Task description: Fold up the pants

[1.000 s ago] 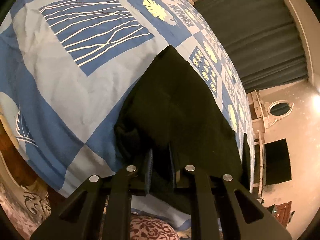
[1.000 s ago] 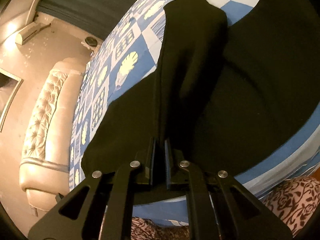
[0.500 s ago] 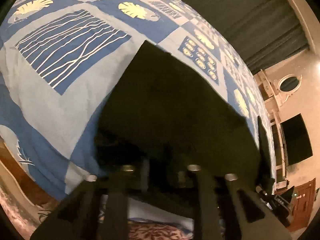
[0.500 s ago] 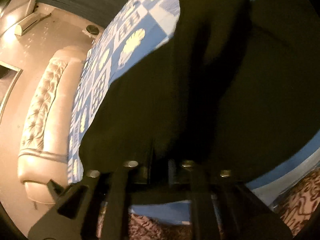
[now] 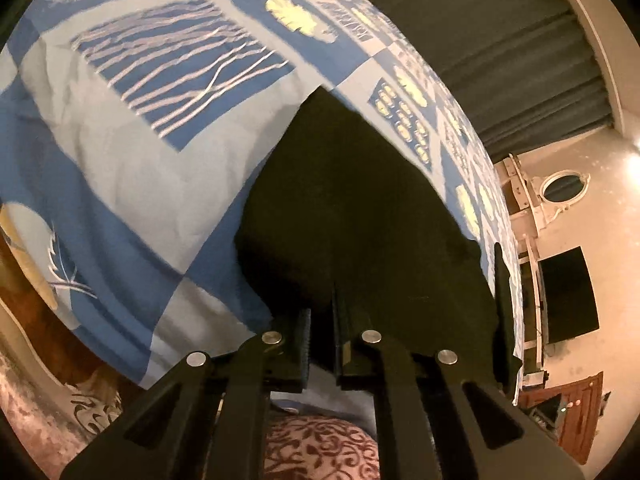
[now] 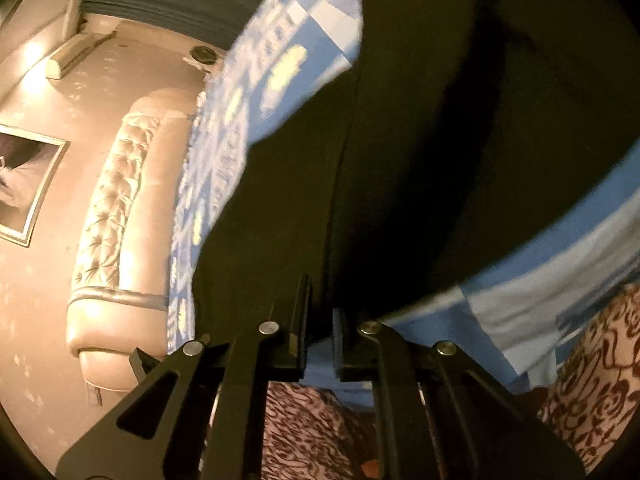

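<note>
Black, matte cloth fills the space ahead of both grippers: the pants [image 5: 360, 208] lie on a blue-and-white patchwork bedspread [image 5: 132, 168] printed with wavy lines and pale leaf shapes. The left gripper [image 5: 320, 332] stands at the near hem with its 2 ribbed fingers a narrow gap apart; whether cloth is pinched between them cannot be told. The right gripper [image 6: 320, 320] is likewise narrow at the pants' [image 6: 440, 140] near edge, where a straight fold line runs away from it. Left of it stands a tufted, padded headboard [image 6: 116, 216].
</note>
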Demonstrator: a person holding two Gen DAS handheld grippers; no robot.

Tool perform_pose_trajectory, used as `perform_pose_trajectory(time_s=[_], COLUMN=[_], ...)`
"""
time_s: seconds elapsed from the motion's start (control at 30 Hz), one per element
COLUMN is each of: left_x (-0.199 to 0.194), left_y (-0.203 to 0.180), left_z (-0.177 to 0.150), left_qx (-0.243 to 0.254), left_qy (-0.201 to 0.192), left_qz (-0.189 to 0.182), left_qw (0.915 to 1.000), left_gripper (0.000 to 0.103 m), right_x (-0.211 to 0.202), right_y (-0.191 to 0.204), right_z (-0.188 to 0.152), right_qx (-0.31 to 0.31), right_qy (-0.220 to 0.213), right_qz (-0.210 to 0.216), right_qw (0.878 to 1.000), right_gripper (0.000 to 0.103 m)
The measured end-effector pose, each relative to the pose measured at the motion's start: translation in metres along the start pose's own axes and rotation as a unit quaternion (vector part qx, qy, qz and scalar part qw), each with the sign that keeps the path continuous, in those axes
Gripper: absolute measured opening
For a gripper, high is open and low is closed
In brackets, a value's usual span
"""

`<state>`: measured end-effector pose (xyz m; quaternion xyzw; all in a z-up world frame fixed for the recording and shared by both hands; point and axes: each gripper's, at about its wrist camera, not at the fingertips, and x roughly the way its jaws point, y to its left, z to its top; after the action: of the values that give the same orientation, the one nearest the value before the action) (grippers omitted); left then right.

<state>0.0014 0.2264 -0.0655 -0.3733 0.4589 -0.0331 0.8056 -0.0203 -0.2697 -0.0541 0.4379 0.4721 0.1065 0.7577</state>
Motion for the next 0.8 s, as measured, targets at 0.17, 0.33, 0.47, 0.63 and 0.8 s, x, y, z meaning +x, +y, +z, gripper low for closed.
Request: perform_pose_trajectory(time_s=[0.17,0.33,0.47,0.63,0.8], left_x=[0.002,-0.008,-0.022,-0.032,-0.008], left_y=[-0.001,-0.006,-0.017,-0.039,-0.071], left_z=[0.001,-0.007,-0.018,-0.019,0.004], left_qx=[0.013,0.022,0.032,0.047,0.060], left_qy=[0.008,0.012,0.008,0.005,-0.002], left_qz=[-0.007,-0.005,0.015,0.005,-0.005], left_qw=[0.9999,0.9997,0.9993,0.9989,0.9982], left_gripper=[0.013,0.034,0.059,0.083,0.085], right_x=[0.011,0.002,-0.027,-0.075,-0.112], right_y=[-0.012,-0.007,-0.003,0.004,-0.014], right_z=[-0.004,-0.002,0.009,0.050,0.122], right_qx=[-0.003,-0.007,-0.014,-0.046,-0.033], right_qy=[0.004,0.010,-0.010,-0.073,-0.117], right_qz=[-0.016,-0.012,-0.025,-0.054,-0.082], right_qw=[1.000,1.000,1.000,0.995,0.989], right_gripper=[0.009,0.030,0.055,0.071,0.075])
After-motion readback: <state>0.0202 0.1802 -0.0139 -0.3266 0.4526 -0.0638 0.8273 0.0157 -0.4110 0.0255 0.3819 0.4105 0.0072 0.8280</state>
